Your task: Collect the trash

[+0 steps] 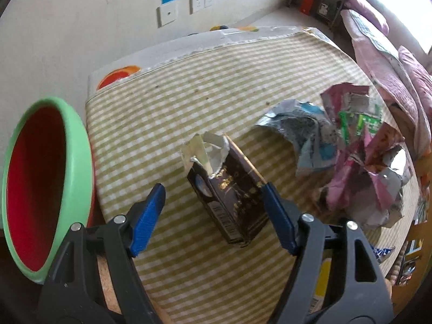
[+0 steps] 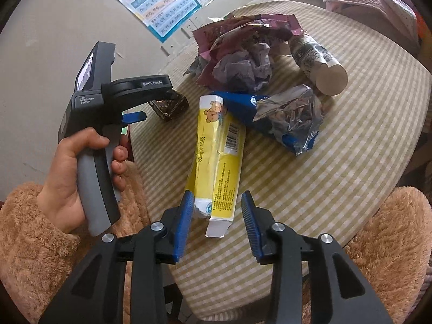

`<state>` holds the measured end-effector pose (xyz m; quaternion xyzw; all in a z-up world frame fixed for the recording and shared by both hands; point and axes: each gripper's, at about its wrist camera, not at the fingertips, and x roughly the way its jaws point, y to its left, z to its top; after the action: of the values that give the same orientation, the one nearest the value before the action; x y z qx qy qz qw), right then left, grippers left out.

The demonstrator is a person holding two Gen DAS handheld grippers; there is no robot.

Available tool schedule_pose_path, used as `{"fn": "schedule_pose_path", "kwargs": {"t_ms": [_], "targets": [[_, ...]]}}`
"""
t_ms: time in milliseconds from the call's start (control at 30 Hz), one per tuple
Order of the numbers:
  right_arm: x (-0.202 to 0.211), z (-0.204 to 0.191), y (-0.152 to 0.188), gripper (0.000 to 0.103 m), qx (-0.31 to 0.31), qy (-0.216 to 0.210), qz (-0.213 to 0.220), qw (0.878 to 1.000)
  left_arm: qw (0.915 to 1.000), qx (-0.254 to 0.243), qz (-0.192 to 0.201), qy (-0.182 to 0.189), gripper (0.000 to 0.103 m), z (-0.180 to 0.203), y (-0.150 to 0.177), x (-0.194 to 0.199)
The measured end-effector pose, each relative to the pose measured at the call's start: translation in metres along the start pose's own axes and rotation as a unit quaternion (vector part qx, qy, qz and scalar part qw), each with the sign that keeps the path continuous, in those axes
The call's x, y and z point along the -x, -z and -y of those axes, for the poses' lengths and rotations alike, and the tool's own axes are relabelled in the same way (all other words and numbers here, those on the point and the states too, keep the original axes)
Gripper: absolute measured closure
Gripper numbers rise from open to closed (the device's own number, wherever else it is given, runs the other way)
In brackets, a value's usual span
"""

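Note:
My left gripper is open, with its blue fingers on either side of a dark brown carton with torn foil at its top, lying on the checked tablecloth. The carton touches the right finger. My right gripper is open around the near end of a yellow box. Crumpled wrappers lie to the right of the carton. In the right wrist view I see the left gripper, the brown carton, a blue foil bag, a purple wrapper pile and a paper tube.
A bin with a green rim and red inside stands off the table's left edge. A wall with posters and sockets is behind the table. Pink bedding lies at the far right. The person's brown fleece sleeves are at the near edge.

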<state>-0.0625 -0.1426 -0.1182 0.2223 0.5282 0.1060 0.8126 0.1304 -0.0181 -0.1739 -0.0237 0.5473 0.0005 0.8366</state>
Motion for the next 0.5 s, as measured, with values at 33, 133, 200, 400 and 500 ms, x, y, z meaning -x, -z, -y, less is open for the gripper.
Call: {"fn": "schedule_pose_path", "kwargs": {"t_ms": [33, 133, 200, 400, 500], "targets": [[0.001, 0.001, 0.001, 0.066, -0.002, -0.001, 0.001, 1.0, 1.0, -0.003, 0.0, 0.0, 0.031, 0.003, 0.0, 0.0], [-0.001, 0.002, -0.001, 0.064, -0.004, 0.0, 0.0, 1.0, 0.9997, -0.021, -0.01, -0.006, 0.031, 0.011, -0.001, -0.009], [-0.002, 0.001, -0.002, 0.063, -0.005, 0.0, 0.001, 1.0, 0.9993, -0.031, -0.018, -0.009, 0.036, 0.015, 0.0, -0.015], [0.0, 0.008, -0.001, 0.062, -0.009, 0.003, 0.002, 1.0, 0.9997, -0.023, -0.005, 0.012, 0.052, 0.009, 0.005, -0.004], [-0.003, 0.004, -0.005, 0.062, -0.007, 0.005, 0.005, 1.0, 0.9992, -0.031, 0.009, 0.025, 0.06, 0.005, 0.009, 0.012]]}}
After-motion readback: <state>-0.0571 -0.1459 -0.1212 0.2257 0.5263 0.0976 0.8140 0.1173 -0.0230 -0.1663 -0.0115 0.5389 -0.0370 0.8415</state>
